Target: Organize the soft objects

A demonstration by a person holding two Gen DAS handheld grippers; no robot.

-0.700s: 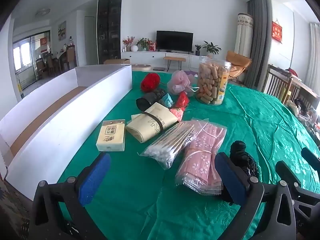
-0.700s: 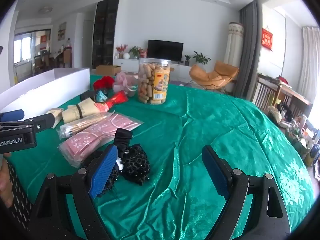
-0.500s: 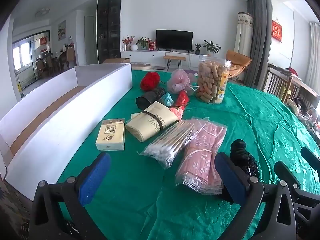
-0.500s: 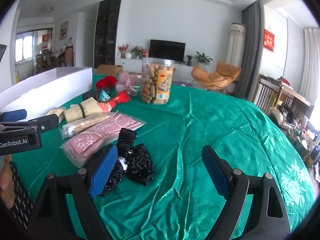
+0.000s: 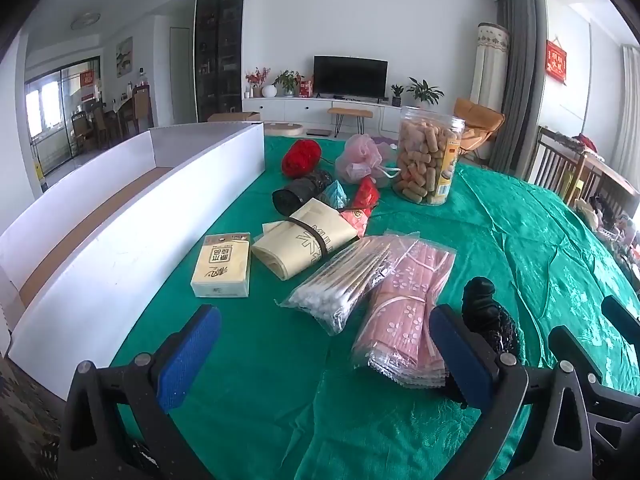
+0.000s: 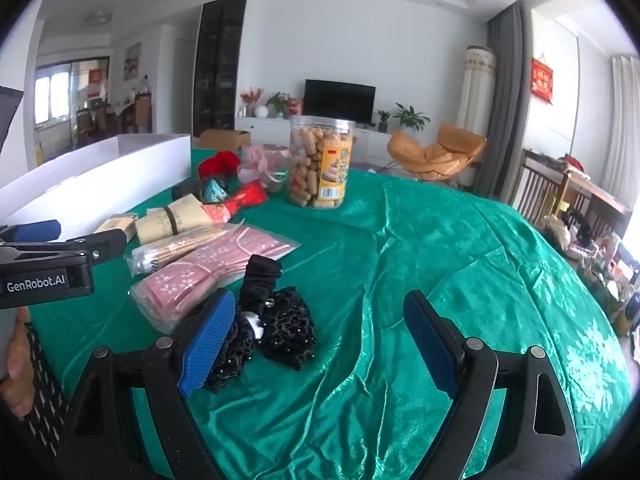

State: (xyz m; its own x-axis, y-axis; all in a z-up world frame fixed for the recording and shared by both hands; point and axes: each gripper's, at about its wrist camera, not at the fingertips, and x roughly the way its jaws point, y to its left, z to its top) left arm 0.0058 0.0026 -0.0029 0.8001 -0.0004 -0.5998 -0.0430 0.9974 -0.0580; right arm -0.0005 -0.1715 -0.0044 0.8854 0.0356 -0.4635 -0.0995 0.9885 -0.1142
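Black beaded fabric, a hair accessory with a folded bow, lies on the green satin cloth covering the surface, just by the left blue pad of the right gripper, whose fingers stand wide apart with nothing between them but cloth. Touching the accessory on its left is a clear pack of pink flowered masks, and lying partly over that pack is a bag of cotton swabs. Beyond those come a cream cloth roll bound with a dark band, a pack of tissues beside it, then a red packet, a small teal pouch, a black roll, a red woolly ball and a pink mesh sponge. A clear jar of snacks stands upright at the far end of the group. Along the left edge of the surface sits a long white box, open at the top. The left gripper hovers low over bare cloth near the swabs and masks, fingers spread wide and holding nothing; in the right wrist view a hand grips its handle
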